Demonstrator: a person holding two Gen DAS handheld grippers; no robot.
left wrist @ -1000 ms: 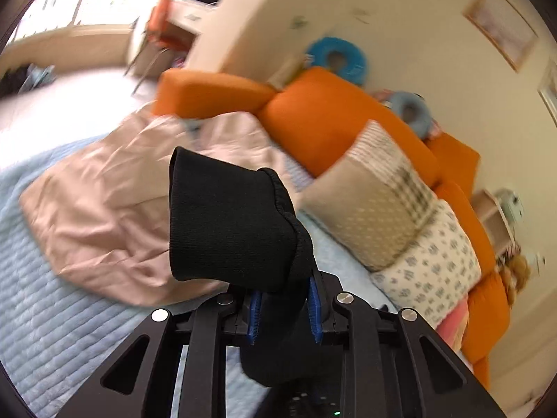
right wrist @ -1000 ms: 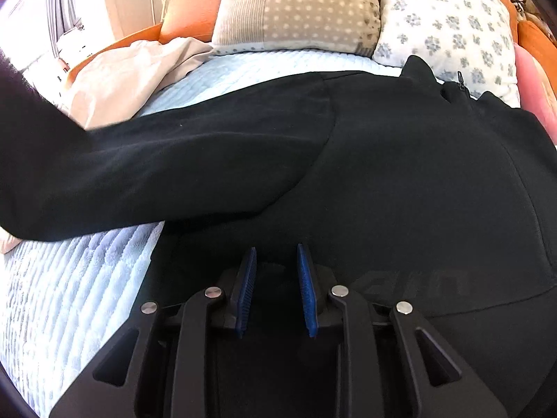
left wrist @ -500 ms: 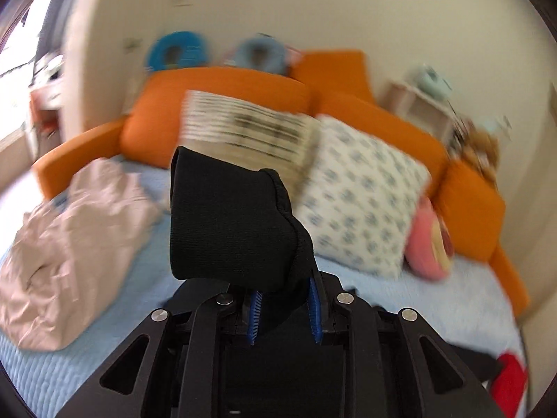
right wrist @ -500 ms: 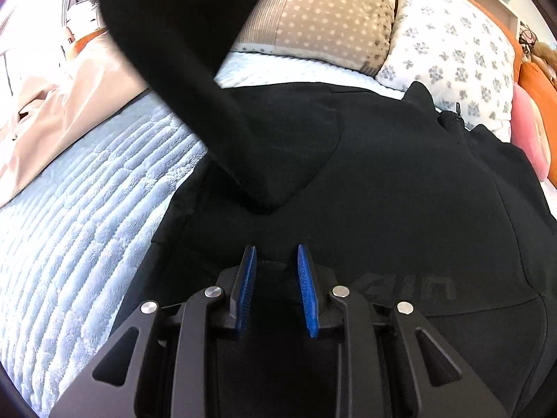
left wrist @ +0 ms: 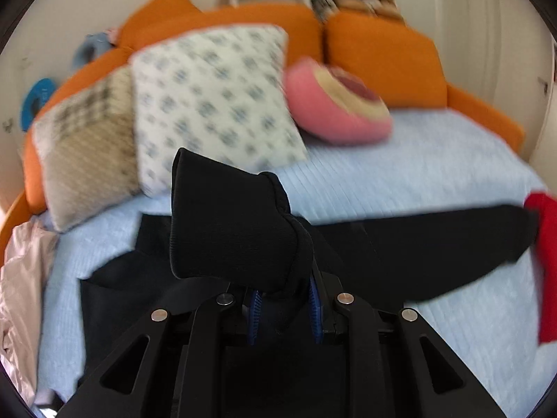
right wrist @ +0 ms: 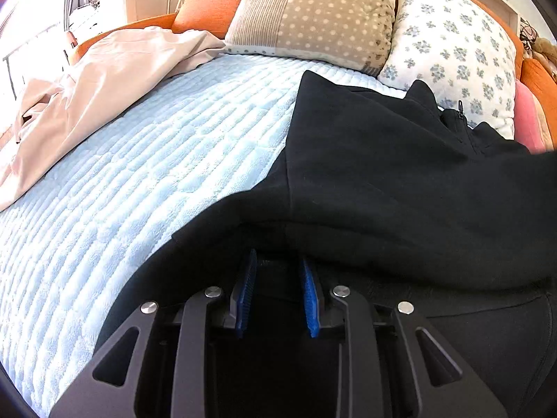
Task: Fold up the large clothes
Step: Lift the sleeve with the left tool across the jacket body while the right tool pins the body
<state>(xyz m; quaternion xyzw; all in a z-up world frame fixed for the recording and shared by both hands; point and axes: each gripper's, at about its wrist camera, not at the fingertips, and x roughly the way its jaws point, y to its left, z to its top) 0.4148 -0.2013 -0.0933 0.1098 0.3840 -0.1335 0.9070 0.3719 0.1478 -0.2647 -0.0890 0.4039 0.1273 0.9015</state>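
Two risks stand out, the bigger being the whole fold going crooked. The large black zip-front fleece jacket [right wrist: 400,181] lies spread on the pale blue quilted bed cover [right wrist: 139,181], and the left gripper [left wrist: 283,308] is clenched on its ribbed black sleeve cuff [left wrist: 229,223], which stands bunched up above the jaws. If that sleeve is laid across at a slant, it would drag the shoulder with it and ruck the body underneath. The lesser risk is the hem creeping: the right gripper [right wrist: 276,296] sits low at the jacket's near edge with dark cloth between its blue pads, seemingly pinching the hem (the black fabric makes the actual contact hard to read), and a loose hold there would let the body slide.

Around the jacket the bed is crowded. Orange padded cushions [left wrist: 383,55] wall it in, with a white blue-flowered pillow [left wrist: 212,97], a beige dotted patchwork pillow [right wrist: 313,10] and a pink round cushion [left wrist: 334,104] against them. A crumpled pale pink garment [right wrist: 87,80] lies well apart at the left, and a red cloth [left wrist: 548,261] touches the far sleeve end.
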